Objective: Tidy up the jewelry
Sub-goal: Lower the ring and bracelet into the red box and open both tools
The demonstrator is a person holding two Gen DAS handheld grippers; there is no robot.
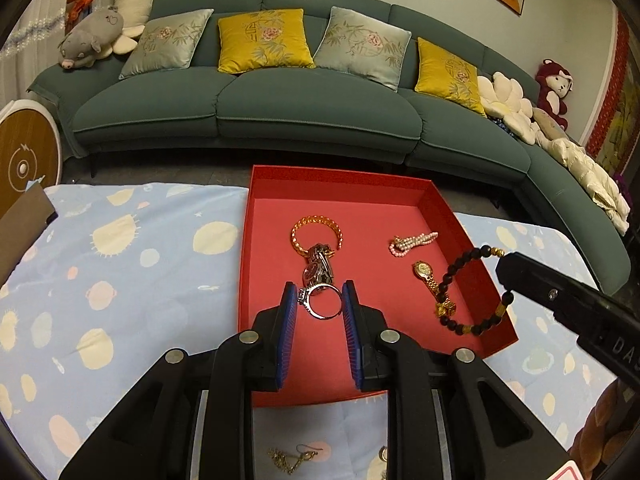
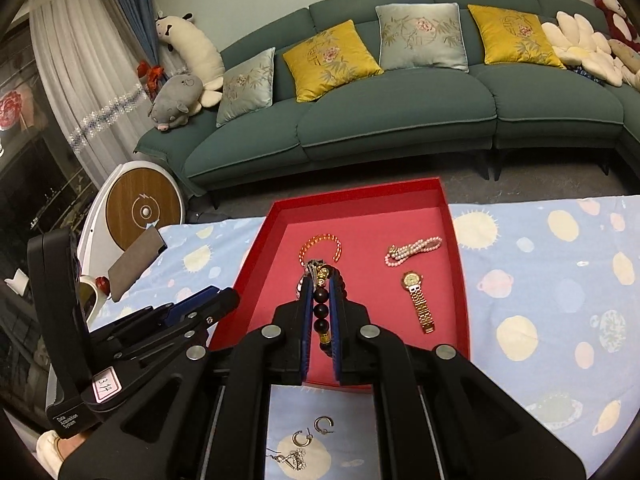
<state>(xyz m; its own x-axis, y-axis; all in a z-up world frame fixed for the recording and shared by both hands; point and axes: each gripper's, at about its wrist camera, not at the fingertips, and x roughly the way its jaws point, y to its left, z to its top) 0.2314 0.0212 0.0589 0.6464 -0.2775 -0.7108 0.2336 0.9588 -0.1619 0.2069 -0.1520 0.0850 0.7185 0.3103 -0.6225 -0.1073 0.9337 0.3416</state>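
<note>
A red tray (image 1: 276, 204) (image 2: 460, 248) lies on the table. In it are an orange bead bracelet (image 1: 316, 224) (image 2: 320, 242), a pink pearl bracelet (image 1: 412, 242) (image 2: 412, 250), a gold watch (image 1: 428, 276) (image 2: 418, 300) and a silver watch (image 1: 318, 268). My left gripper (image 1: 320, 300) is shut on a silver ring (image 1: 322, 300), held over the tray. My right gripper (image 2: 321, 304) is shut on a black bead bracelet (image 2: 321, 310) (image 1: 472, 288), which hangs over the tray's right side in the left wrist view.
The table has a light blue patterned cloth (image 1: 120, 280) (image 2: 560, 300). Loose earrings (image 2: 312, 432) and a thin gold chain (image 1: 288, 458) lie on it below the tray. A green sofa (image 1: 280, 108) stands behind. A round wooden device (image 2: 142, 206) stands at the left.
</note>
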